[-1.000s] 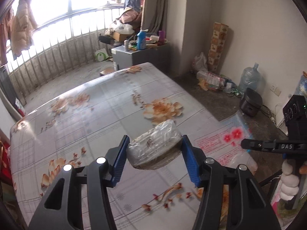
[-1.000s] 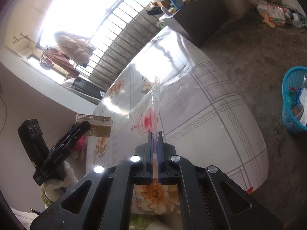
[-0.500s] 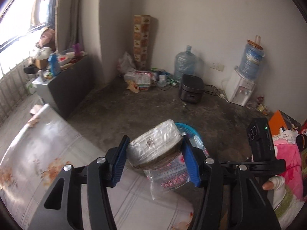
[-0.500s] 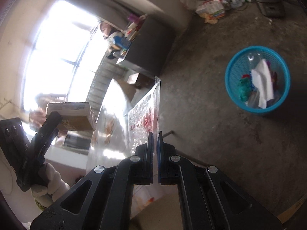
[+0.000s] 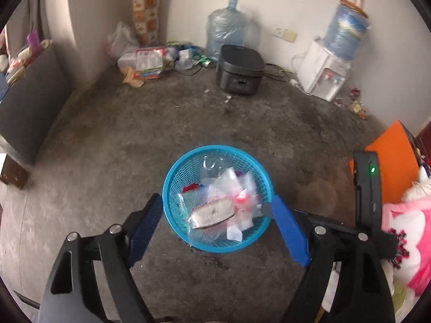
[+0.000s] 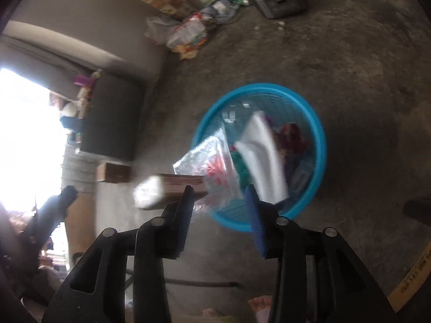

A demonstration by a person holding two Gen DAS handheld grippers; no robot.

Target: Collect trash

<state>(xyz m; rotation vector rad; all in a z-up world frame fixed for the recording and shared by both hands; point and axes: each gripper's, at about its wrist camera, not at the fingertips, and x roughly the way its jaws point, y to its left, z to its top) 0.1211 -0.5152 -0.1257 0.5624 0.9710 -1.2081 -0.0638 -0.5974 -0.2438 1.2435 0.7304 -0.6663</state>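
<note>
Left gripper [image 5: 216, 212] and right gripper [image 6: 219, 197] jaws just opened, nothing pinched. Wrapped packet [image 5: 212, 212] and clear bag [image 6: 212, 161] blurred over blue basket [image 5: 172, 177]; bottom contents hard to make out.

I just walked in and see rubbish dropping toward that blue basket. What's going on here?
A person holding a gripper in each hand is dumping trash. The left gripper and right gripper are both over the blue basket, their jaws just opened. The wrapped packet and the clear plastic bag have been let go and are falling toward the basket.
</note>
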